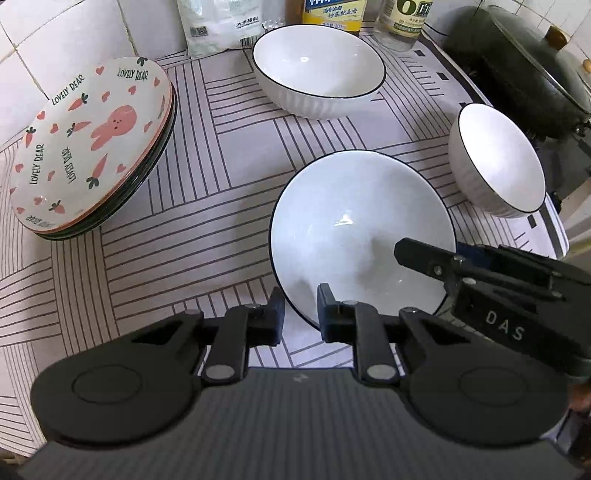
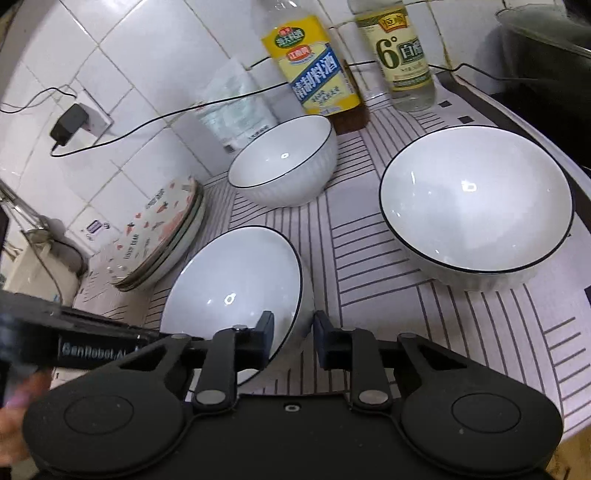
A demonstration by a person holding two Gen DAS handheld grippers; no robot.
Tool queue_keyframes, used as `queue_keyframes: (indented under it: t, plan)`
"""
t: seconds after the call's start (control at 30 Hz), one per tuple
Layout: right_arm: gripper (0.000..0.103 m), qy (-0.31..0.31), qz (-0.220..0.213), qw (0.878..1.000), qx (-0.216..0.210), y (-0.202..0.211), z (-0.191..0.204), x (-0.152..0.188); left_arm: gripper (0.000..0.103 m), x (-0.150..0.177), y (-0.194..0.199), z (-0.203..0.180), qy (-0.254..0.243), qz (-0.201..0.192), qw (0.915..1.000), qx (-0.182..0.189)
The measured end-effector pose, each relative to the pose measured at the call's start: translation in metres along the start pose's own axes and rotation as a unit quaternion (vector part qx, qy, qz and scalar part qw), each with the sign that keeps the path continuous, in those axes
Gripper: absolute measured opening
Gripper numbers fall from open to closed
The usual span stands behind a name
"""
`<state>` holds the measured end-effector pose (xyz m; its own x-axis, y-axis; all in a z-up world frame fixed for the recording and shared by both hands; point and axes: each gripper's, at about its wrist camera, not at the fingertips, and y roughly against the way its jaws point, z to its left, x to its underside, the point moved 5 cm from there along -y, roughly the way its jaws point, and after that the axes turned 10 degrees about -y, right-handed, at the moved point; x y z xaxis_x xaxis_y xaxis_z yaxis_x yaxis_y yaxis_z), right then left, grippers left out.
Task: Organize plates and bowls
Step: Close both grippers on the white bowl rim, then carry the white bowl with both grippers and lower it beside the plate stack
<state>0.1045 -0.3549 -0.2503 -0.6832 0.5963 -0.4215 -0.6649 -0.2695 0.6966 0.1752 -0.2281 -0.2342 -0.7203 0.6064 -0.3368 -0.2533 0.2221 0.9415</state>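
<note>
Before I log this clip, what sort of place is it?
Most likely a home kitchen counter: white tiled wall, cooking wine bottle and vinegar bottle at the back, a lidded wok beside the striped mat, and bowls and plates set out.

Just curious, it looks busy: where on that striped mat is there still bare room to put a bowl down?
The widest bare patch of striped mat lies between the rabbit plate stack, the far bowl and the near bowl both grippers clamp. A smaller strip runs along the mat's near edge. The back is crowded with bottles and a bag; the small bowl fills the right edge.
</note>
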Motion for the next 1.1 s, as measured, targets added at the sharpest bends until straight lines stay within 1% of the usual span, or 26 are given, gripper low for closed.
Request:
queue_keyframes:
  t: [0.13, 0.2, 0.3, 0.53, 0.7, 0.8, 0.93, 1.1]
  plan:
    - [0.022, 0.005, -0.001, 1.0, 0.021, 0.0, 0.004, 0.001, 0.016, 0.002, 0.002, 0.001, 0.005, 0.002, 1.0, 0.007]
    - [0.021, 0.005, 0.003, 1.0, 0.03, -0.001, 0.005, 0.001, 0.016, 0.004, 0.005, 0.001, -0.002, -0.003, 1.0, 0.006]
    - [0.021, -0.008, 0.012, 1.0, 0.023, 0.0, 0.003, 0.001, 0.016, 0.006, 0.007, 0.005, 0.002, -0.006, 0.9999, 0.009]
    - [0.021, -0.002, 0.021, 1.0, 0.022, 0.001, 0.015, 0.011, 0.016, 0.019, 0.019, 0.016, 0.017, -0.003, 0.9998, 0.009]
    - [0.021, 0.005, 0.03, 0.999, 0.013, 0.004, 0.03, 0.017, 0.016, 0.03, 0.034, 0.028, 0.036, -0.006, 0.9993, 0.013]
    - [0.021, 0.006, 0.036, 0.999, 0.005, 0.005, 0.039, 0.022, 0.016, 0.038, 0.044, 0.034, 0.038, -0.003, 0.9992, 0.009]
    - [0.021, 0.009, 0.042, 0.999, -0.016, 0.006, 0.055, 0.029, 0.016, 0.047, 0.067, 0.046, 0.042, -0.021, 0.9988, -0.011]
    - [0.021, 0.02, 0.053, 0.997, -0.047, -0.004, 0.08, 0.034, 0.016, 0.058, 0.087, 0.063, 0.052, -0.031, 0.9974, -0.039]
